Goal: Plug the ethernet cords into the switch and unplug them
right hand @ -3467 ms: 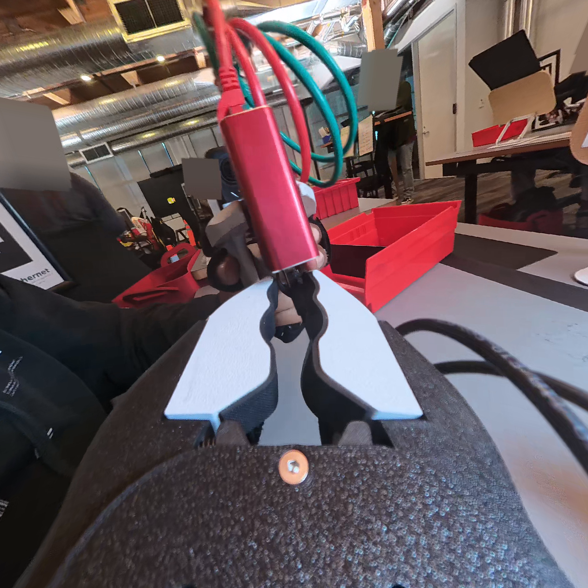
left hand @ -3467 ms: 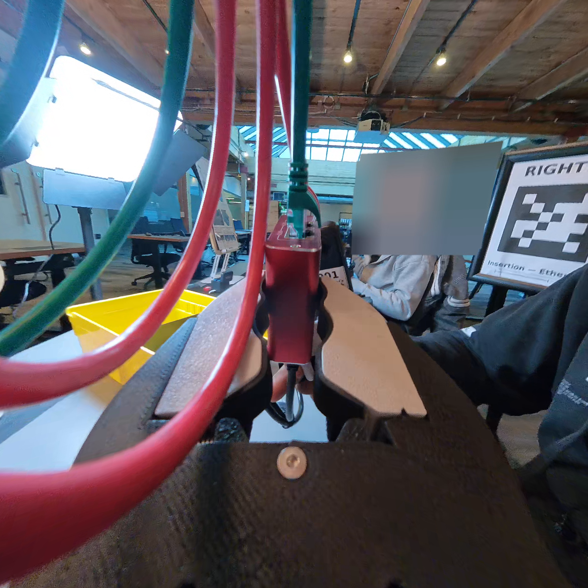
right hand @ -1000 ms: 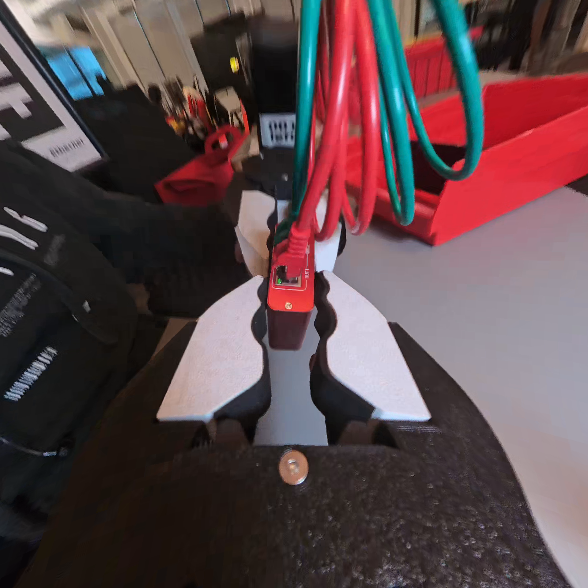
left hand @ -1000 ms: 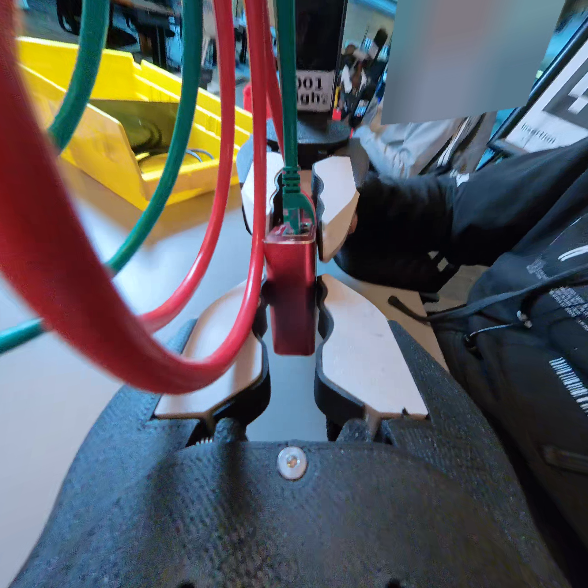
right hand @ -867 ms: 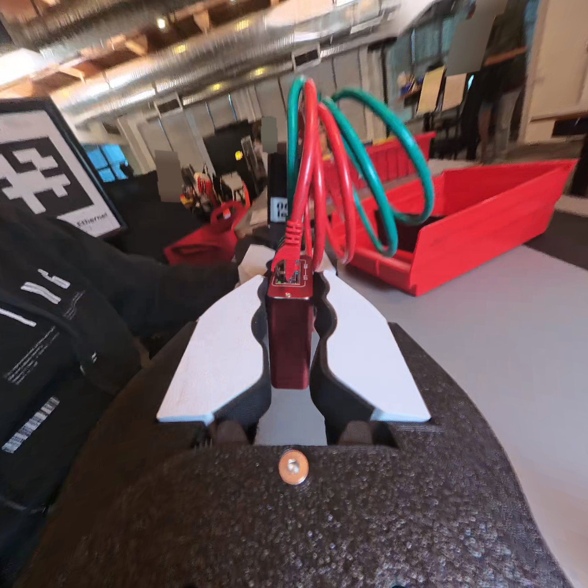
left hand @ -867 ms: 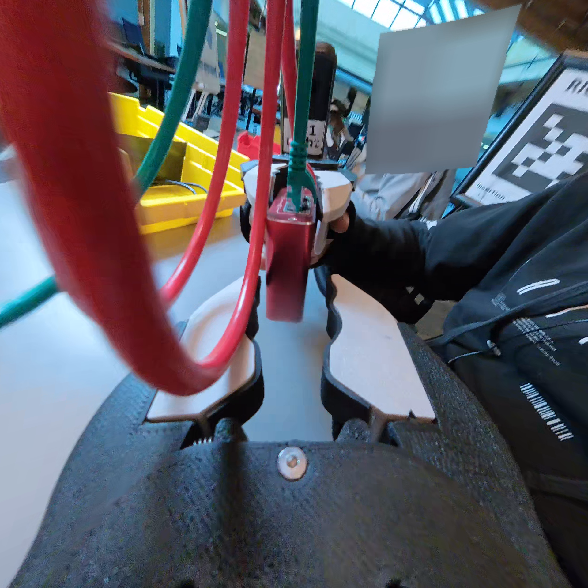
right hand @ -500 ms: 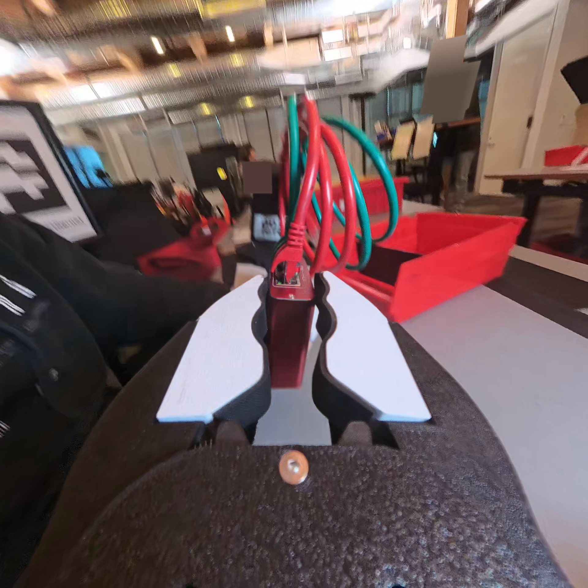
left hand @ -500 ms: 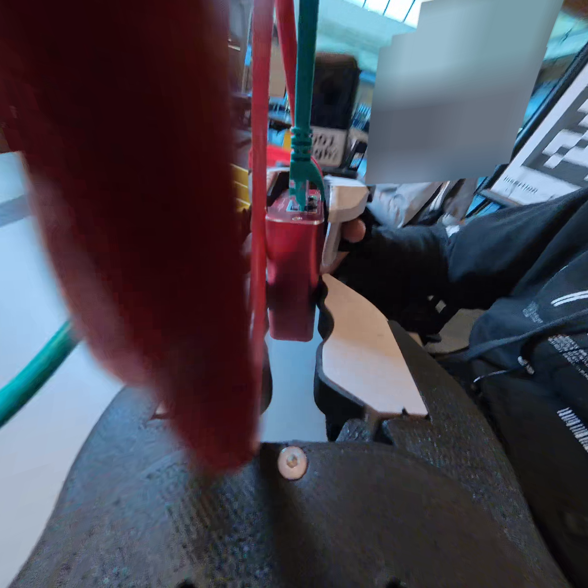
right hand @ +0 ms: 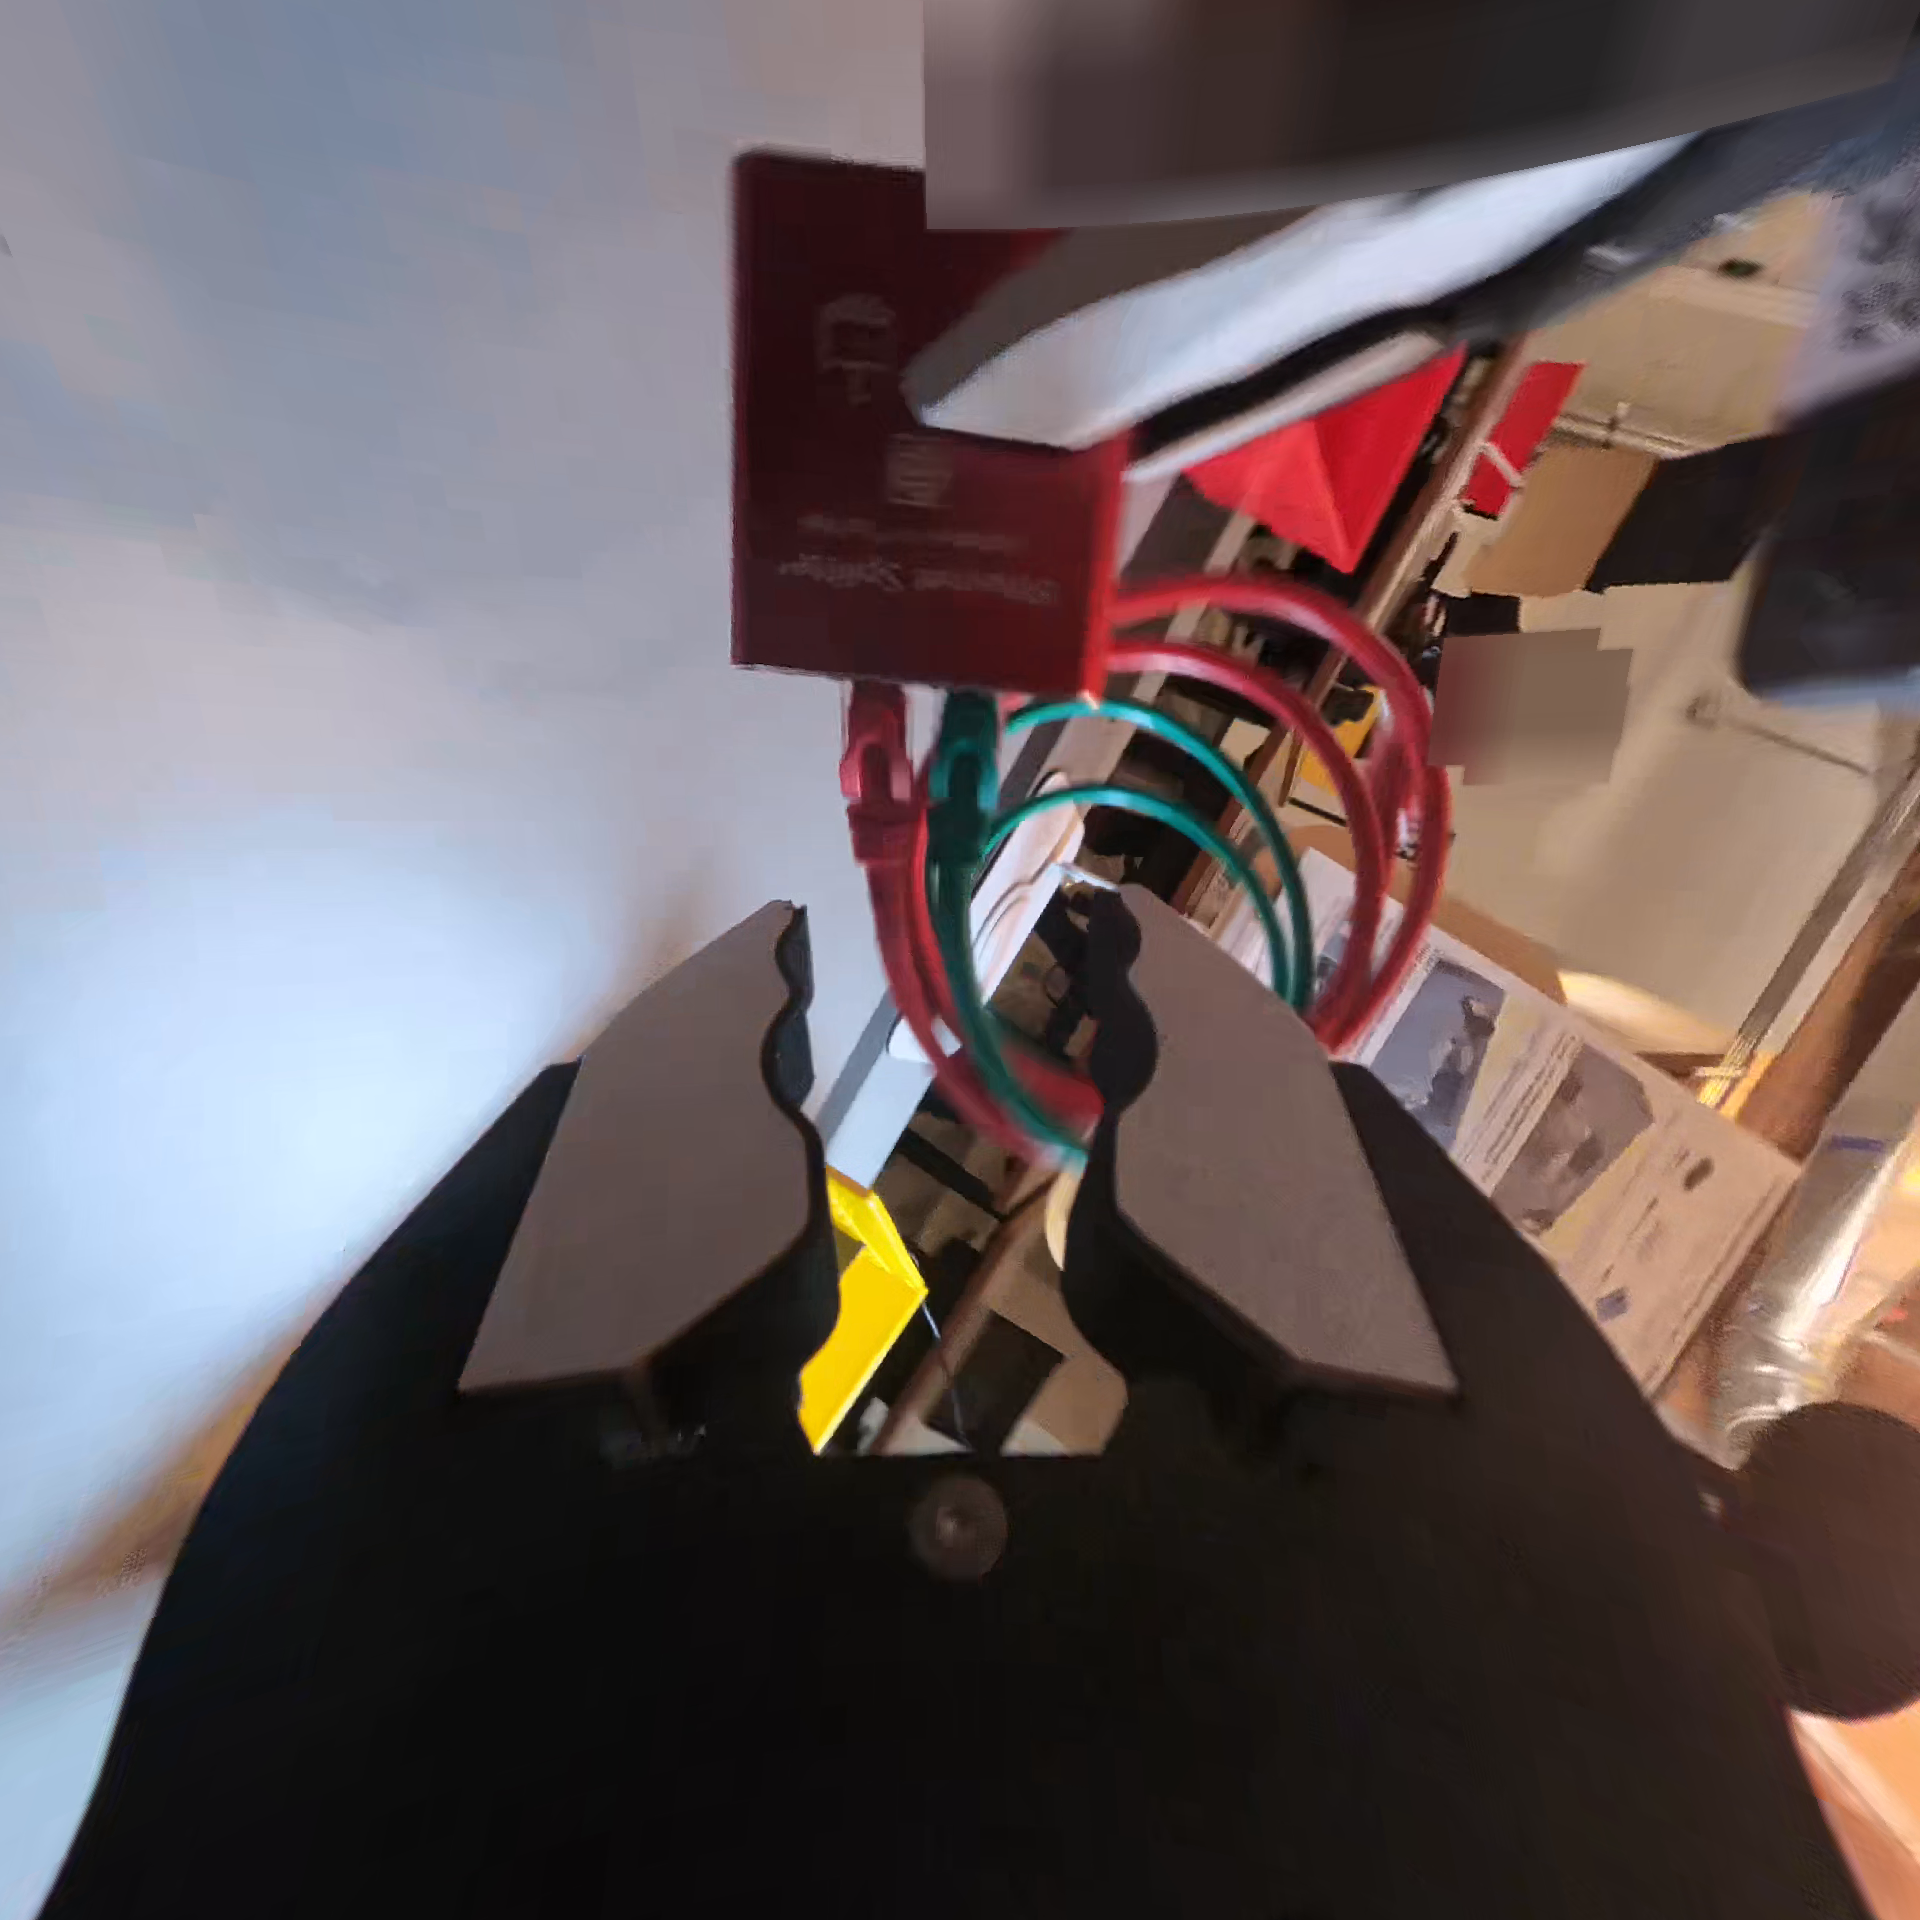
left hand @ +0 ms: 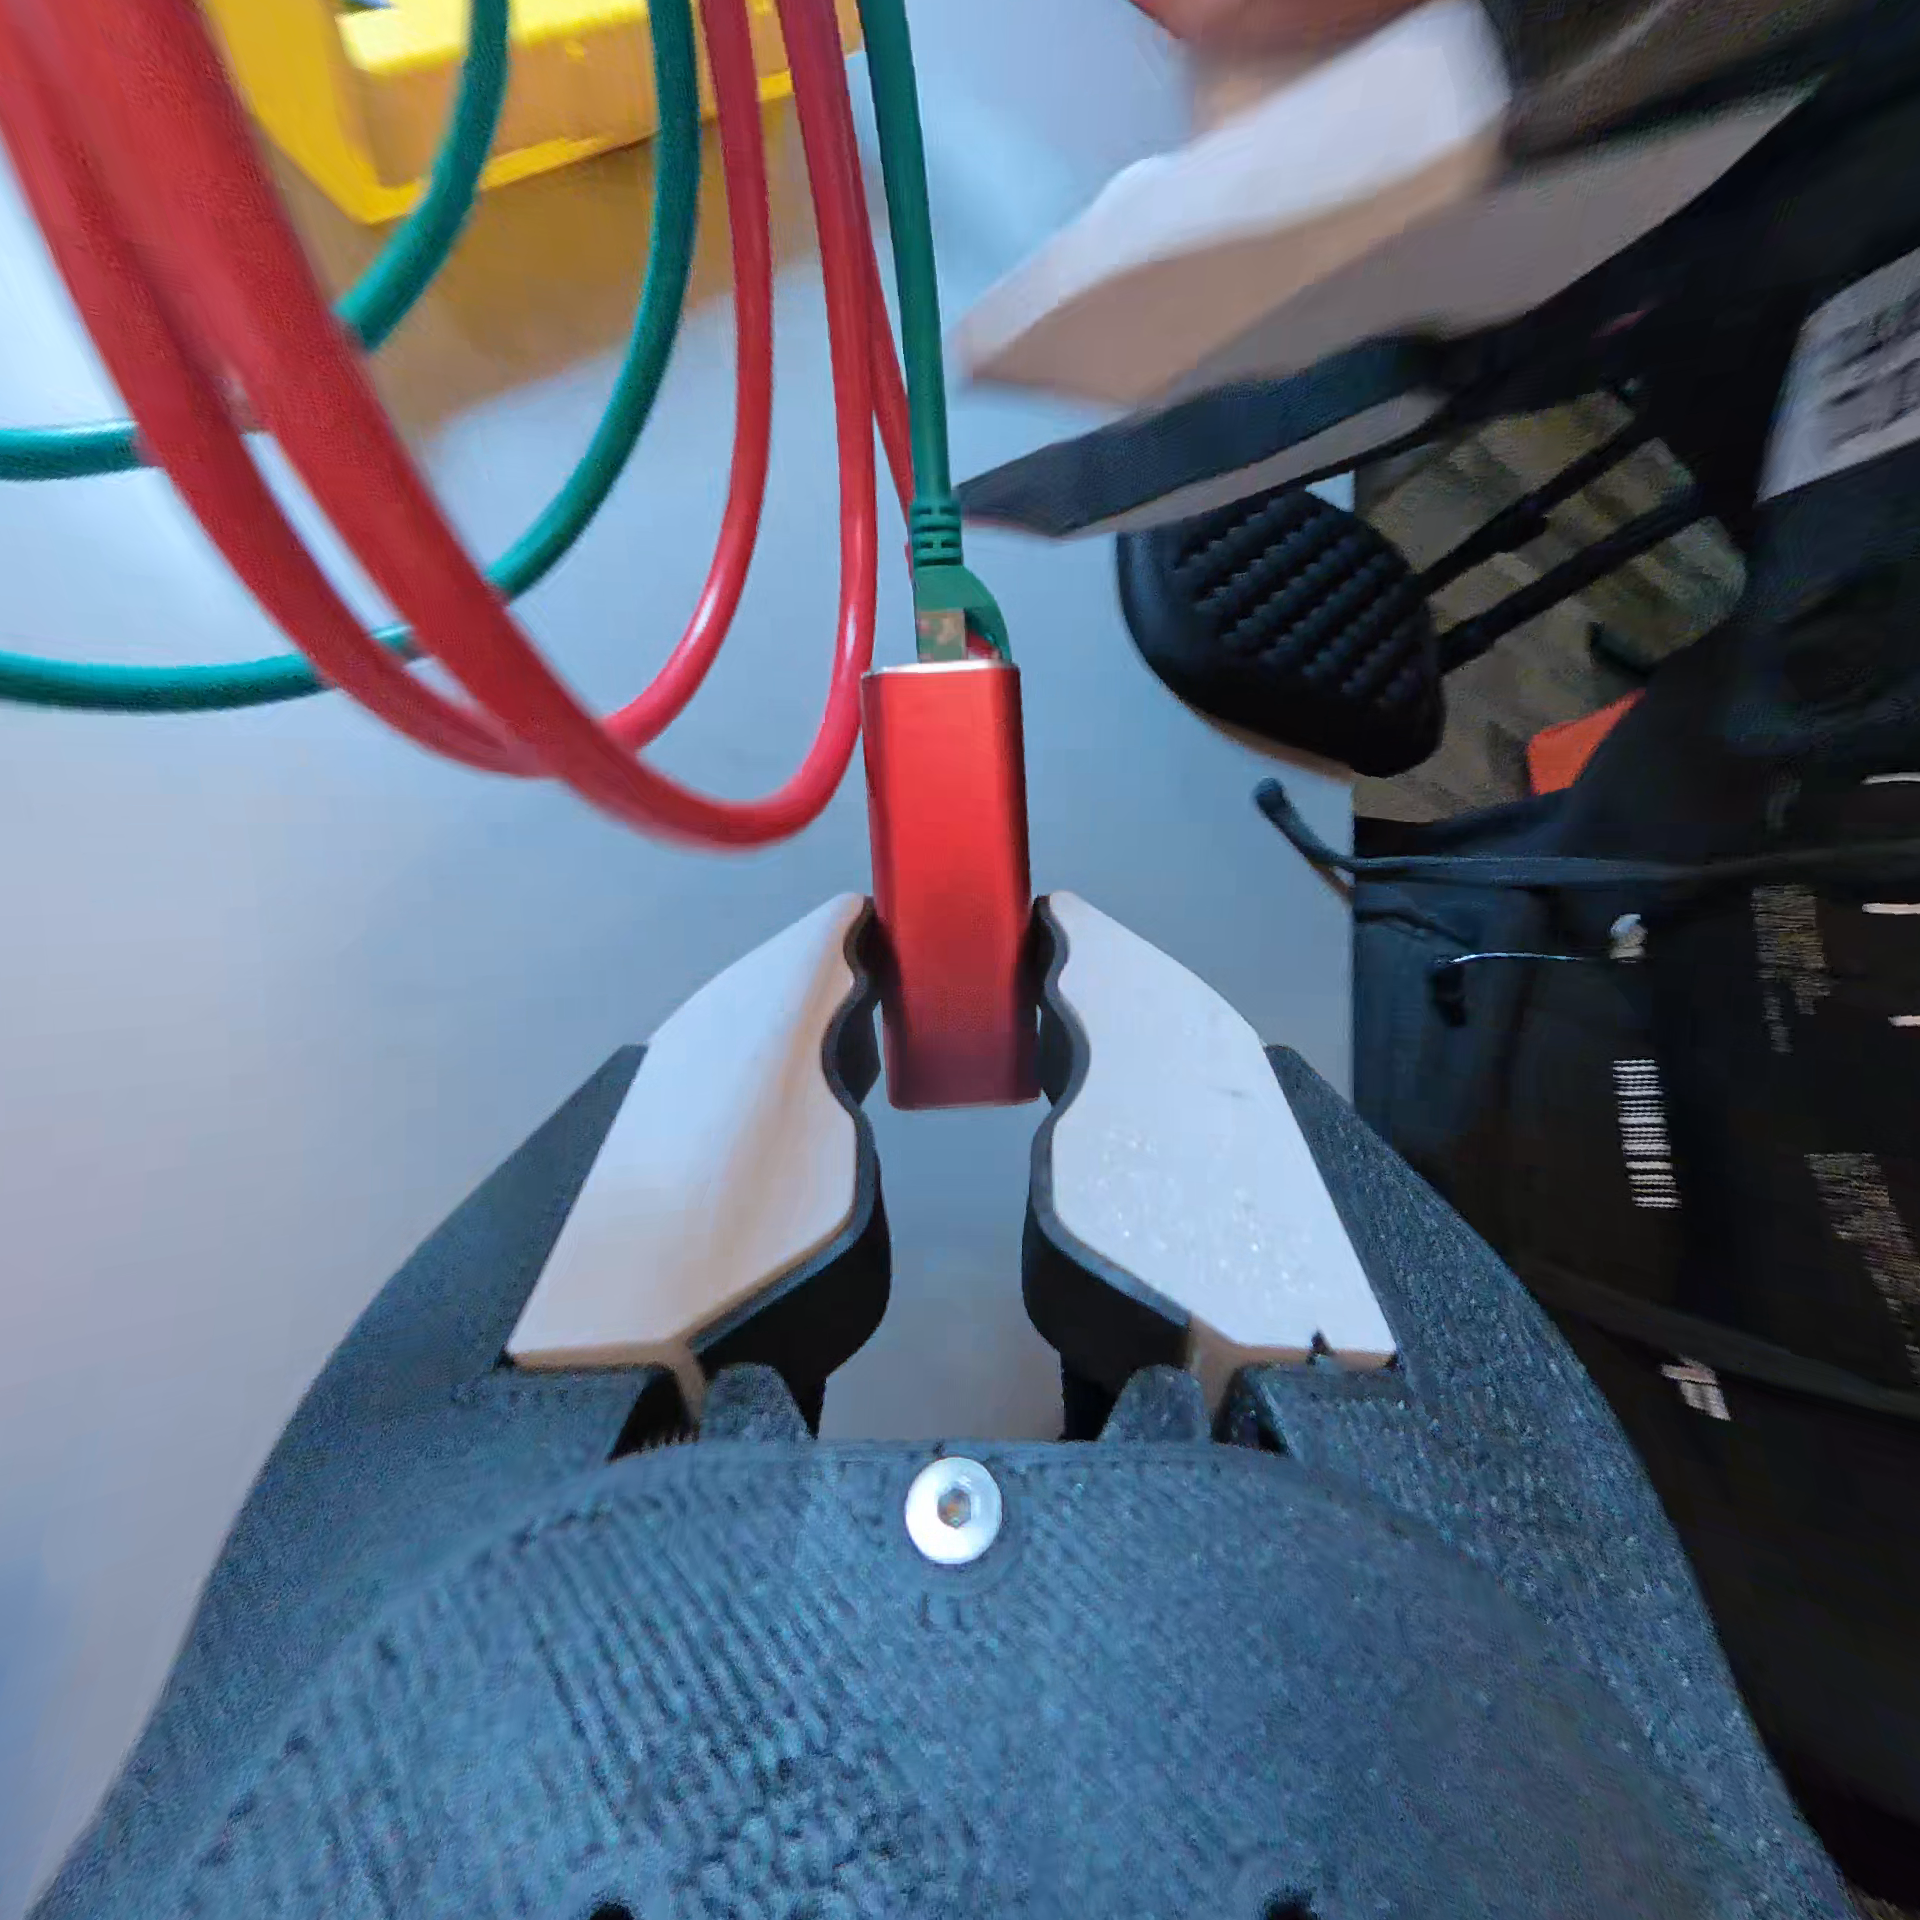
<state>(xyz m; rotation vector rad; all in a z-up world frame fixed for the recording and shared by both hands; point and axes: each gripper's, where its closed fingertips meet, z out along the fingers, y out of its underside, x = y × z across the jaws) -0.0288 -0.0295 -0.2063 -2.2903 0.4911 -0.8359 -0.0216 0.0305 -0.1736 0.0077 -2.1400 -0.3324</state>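
Above table (left hand: 312, 1039), switch (left hand: 951, 883) between hand-held gripper (left hand: 954, 920)

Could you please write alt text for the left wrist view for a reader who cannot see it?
The left claw grips a slim red switch between its pale fingers, with a green ethernet cord plugged into its far end. Red cords loop to the left above a grey table, with a yellow bin behind.
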